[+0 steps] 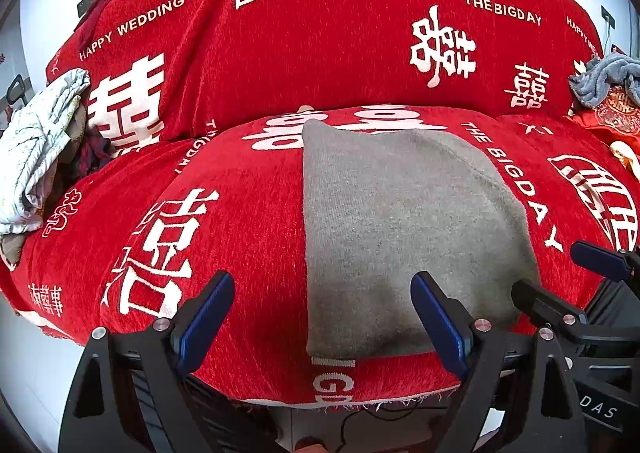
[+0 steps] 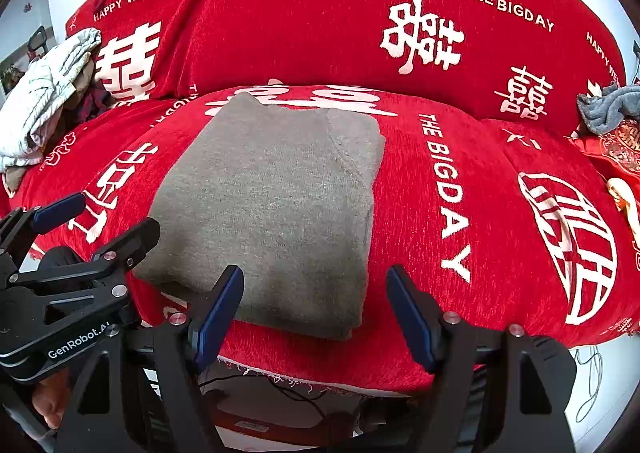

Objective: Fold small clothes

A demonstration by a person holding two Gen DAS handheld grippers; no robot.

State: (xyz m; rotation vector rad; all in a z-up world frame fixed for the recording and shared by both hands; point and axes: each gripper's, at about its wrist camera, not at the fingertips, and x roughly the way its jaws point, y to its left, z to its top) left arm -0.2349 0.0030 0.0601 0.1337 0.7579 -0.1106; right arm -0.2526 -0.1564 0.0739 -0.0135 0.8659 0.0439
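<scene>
Both tools stand wide with nothing between their pads — the left tool (image 1: 322, 319) and the right tool (image 2: 314, 311) hover at the sofa's near edge. The folded grey garment (image 2: 276, 209) lies flat on the red cover (image 2: 480, 53) — 2 cloth heaps sit at the sides.

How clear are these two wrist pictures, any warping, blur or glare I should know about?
Left wrist view: strong fisheye bulge, dark corners; the grey knit garment is sharp and evenly lit, with no glare. Right wrist view: same warping; the red sofa cover curves like a dome, its lettering crisp; soft shade lies under the garment's near edge.
</scene>
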